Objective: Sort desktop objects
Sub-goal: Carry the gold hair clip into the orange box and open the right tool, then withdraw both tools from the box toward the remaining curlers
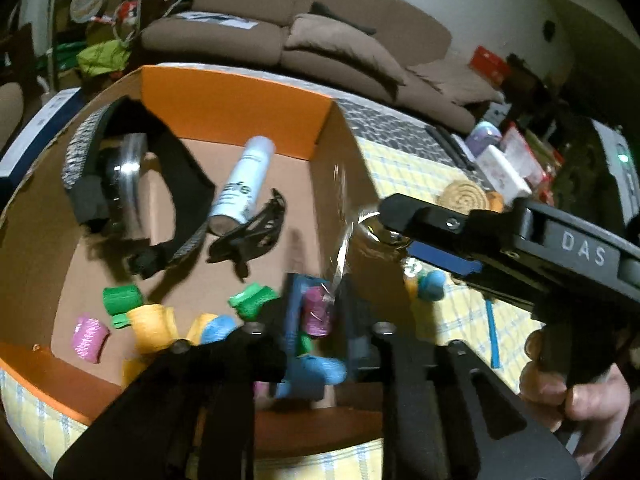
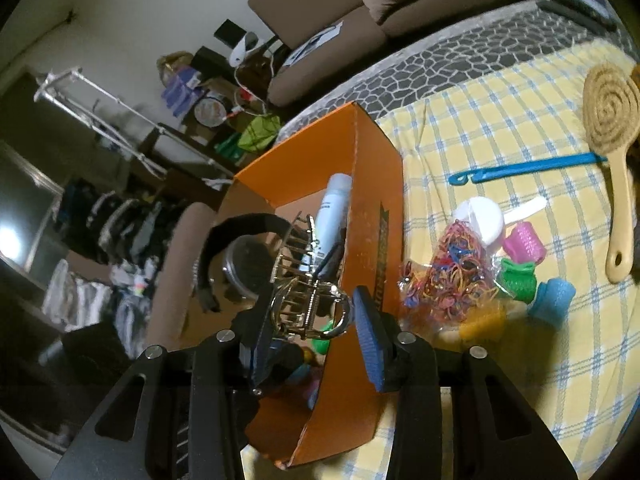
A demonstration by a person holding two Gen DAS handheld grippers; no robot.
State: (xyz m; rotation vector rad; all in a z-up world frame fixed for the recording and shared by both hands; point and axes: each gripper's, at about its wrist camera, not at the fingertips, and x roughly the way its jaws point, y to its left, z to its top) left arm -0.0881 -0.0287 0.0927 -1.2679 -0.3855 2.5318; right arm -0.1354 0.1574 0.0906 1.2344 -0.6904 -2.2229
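An orange cardboard box [image 1: 236,92] holds a black headband [image 1: 176,184], a white spray bottle [image 1: 244,184], a black hair claw [image 1: 256,228] and several coloured hair rollers [image 1: 152,320]. My left gripper [image 1: 320,300] hangs over the box's near right corner, its jaws apart. A pink roller [image 1: 318,312] and a strip of clear plastic show in the gap, and the pads do not press on either. My right gripper [image 2: 310,304] is shut on a gold metal hair claw [image 2: 300,288] above the box's right wall [image 2: 372,208]. The same claw [image 1: 380,232] appears in the left wrist view.
On the yellow checked cloth [image 2: 480,120] right of the box lie a bag of coloured rubber bands [image 2: 452,276], a white lid [image 2: 484,216], pink [image 2: 524,244], green [image 2: 518,280] and blue [image 2: 554,300] rollers, a blue hook [image 2: 520,168] and a wooden brush [image 2: 612,120]. A brown sofa [image 1: 340,40] stands behind.
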